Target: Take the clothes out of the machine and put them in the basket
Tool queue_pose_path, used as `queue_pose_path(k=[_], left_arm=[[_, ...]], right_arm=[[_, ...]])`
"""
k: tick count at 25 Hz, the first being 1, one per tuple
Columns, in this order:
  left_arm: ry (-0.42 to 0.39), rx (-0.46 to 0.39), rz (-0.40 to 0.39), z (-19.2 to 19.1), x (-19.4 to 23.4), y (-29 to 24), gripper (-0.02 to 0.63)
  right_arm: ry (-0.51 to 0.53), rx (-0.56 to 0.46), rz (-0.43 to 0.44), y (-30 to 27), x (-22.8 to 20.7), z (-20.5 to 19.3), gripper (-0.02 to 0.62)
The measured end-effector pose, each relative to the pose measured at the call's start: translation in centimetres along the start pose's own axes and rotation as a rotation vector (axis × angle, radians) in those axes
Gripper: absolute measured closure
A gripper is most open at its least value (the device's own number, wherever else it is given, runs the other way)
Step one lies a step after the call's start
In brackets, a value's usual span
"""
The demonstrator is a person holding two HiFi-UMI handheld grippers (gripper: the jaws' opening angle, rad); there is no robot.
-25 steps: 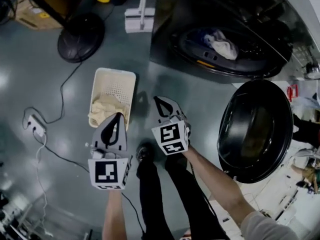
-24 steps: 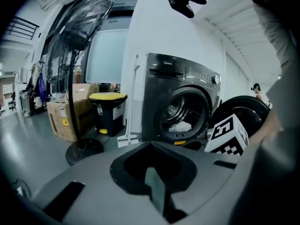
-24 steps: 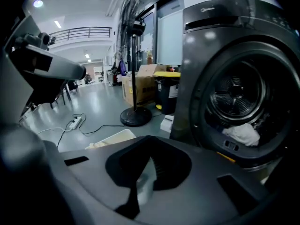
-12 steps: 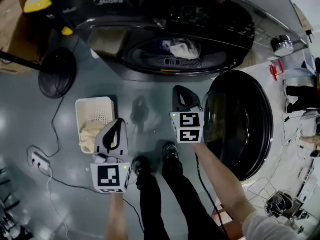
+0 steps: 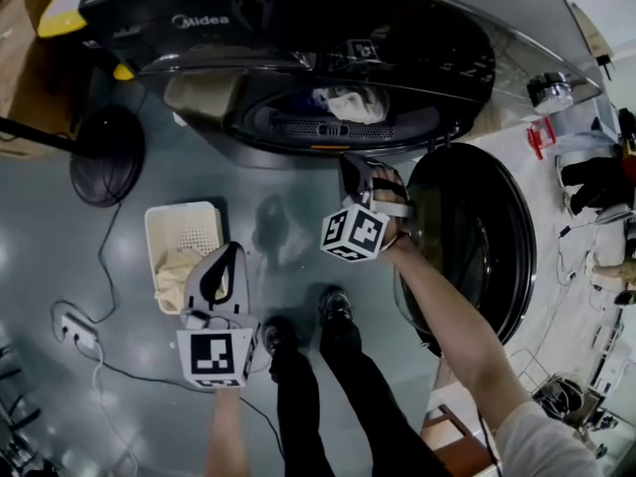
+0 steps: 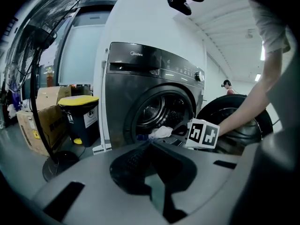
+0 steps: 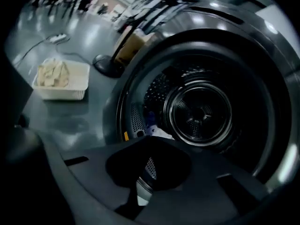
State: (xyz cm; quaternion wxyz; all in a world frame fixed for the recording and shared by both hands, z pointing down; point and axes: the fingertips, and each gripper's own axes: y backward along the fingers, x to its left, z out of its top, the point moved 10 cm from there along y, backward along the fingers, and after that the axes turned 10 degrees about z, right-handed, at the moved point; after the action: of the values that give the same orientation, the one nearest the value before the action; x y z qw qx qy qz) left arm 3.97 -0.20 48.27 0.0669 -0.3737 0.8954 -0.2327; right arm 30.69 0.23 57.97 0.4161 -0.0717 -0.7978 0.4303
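Grey floor lies open before the machine. One pale cloth is in the basket to the machine's left — white clothes are left in its drum. The right hand-held gripper at its mouth and the left hand-held gripper are clenched, empty. The open door crowds the machine's right.
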Motion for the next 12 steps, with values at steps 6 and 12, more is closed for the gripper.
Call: queue_pose_path(k=[6, 12], left_arm=[[-0.005, 0.015, 0.009, -0.6, 1.0, 1.3, 0.588], [-0.019, 0.012, 0.017, -1.2, 1.8, 1.3, 0.588]], right_arm=[[0.300, 0.103, 0.026, -1.9, 1.1, 0.2, 0.568], [0.178, 0.145, 0.062, -5.2, -1.7, -0.1, 0.272]])
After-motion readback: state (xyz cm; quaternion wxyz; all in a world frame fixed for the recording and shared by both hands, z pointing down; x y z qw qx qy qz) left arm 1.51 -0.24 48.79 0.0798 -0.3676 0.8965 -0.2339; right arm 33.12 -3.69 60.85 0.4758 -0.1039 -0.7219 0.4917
